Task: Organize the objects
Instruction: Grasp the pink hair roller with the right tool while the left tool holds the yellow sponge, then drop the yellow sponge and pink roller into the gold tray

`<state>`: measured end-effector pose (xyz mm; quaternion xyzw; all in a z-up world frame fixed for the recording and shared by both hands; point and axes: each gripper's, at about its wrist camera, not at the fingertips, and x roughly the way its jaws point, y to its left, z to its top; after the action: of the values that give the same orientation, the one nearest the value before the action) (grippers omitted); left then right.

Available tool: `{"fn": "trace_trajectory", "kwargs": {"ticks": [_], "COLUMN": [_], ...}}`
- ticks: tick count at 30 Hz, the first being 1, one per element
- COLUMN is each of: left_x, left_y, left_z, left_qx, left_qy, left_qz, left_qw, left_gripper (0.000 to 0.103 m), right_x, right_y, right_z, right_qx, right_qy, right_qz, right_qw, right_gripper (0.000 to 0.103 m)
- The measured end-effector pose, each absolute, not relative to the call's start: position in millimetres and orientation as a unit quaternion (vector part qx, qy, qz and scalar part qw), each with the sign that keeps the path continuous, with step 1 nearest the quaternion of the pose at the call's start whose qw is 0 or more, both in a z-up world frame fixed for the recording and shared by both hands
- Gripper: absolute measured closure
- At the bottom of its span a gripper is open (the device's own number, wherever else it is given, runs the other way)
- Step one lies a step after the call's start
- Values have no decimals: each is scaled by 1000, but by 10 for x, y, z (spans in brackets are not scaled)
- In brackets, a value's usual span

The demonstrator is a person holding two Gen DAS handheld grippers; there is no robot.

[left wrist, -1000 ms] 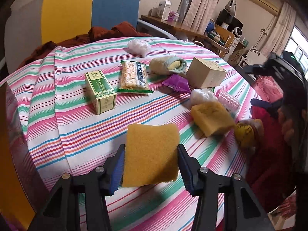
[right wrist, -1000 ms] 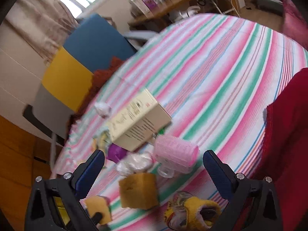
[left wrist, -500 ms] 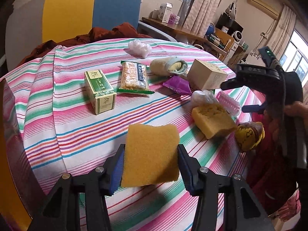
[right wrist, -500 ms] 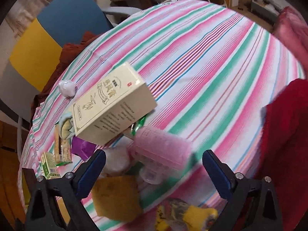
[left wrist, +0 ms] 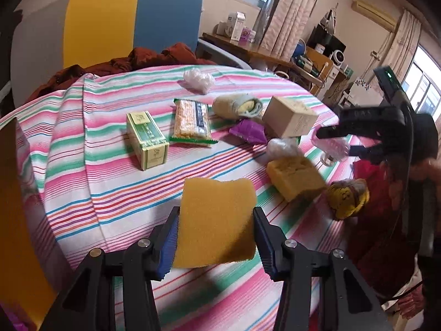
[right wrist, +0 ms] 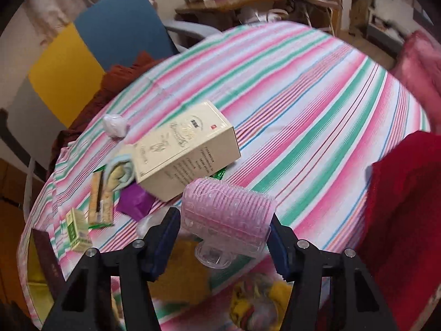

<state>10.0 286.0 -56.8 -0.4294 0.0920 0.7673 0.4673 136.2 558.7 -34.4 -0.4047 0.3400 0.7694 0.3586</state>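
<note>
Left wrist view: the left gripper point(left wrist: 215, 237) squeezes a flat yellow sponge point(left wrist: 216, 220) between its two blue pads, holding it up above the striped tablecloth point(left wrist: 110, 187). On the cloth behind it sit a green box point(left wrist: 147, 140), a snack packet point(left wrist: 191, 122), a rolled towel point(left wrist: 238, 106), a purple packet point(left wrist: 248, 131), a cream box point(left wrist: 289, 120) and a chunky yellow sponge block point(left wrist: 296, 178). A yellow toy point(left wrist: 347, 197) lies at the table's edge. Far right, the right gripper point(left wrist: 335, 142) is around a pink roller point(left wrist: 332, 146).

Right wrist view: the right gripper point(right wrist: 224, 234) has its blue pads against both sides of the pink roller point(right wrist: 227, 218), gripping it. The roller is just in front of the cream box point(right wrist: 184, 149), which lies tilted. The purple packet point(right wrist: 135, 201), snack packet point(right wrist: 100, 202) and green box point(right wrist: 78, 230) lie to the left. A red cloth point(right wrist: 405, 215) is on the right.
</note>
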Motion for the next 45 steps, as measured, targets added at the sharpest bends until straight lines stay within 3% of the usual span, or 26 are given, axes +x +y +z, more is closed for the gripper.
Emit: {"fn": "trace_trajectory", "kwargs": {"ticks": [10, 24, 29, 30, 31, 33, 38, 45], "left_x": [-8, -818, -1104, -1130, -1156, -1140, -1000, -750], "left_y": [2244, 531, 128, 89, 41, -55, -267, -175], "left_z": [-76, 132, -39, -55, -85, -115, -134, 35], "left_qx": [-400, -370, -381, -383, -387, -388, -389, -369], "left_qy": [35, -28, -24, -22, -21, -28, -48, -51], "left_qz": [808, 903, 914, 914, 915, 916, 916, 924], "left_qw": [431, 215, 138, 129, 116, 97, 86, 89], "left_gripper": [52, 51, 39, 25, 17, 17, 17, 17], "right_x": [1138, -268, -774, -859, -947, -1049, -1006, -672], "right_y": [4989, 3092, 2675, 2619, 2570, 2495, 2399, 2365], "right_z": [248, 289, 63, 34, -7, -46, -18, 36], "right_qx": [-358, -419, -453, -456, -459, -463, -458, -447], "right_qy": [279, 182, 163, 162, 166, 173, 153, 118], "right_qz": [856, 890, 875, 873, 870, 867, 873, 885], "right_qw": [248, -17, -49, -56, -65, -69, -66, -44], "right_gripper": [42, 42, 40, 40, 30, 18, 16, 3]}}
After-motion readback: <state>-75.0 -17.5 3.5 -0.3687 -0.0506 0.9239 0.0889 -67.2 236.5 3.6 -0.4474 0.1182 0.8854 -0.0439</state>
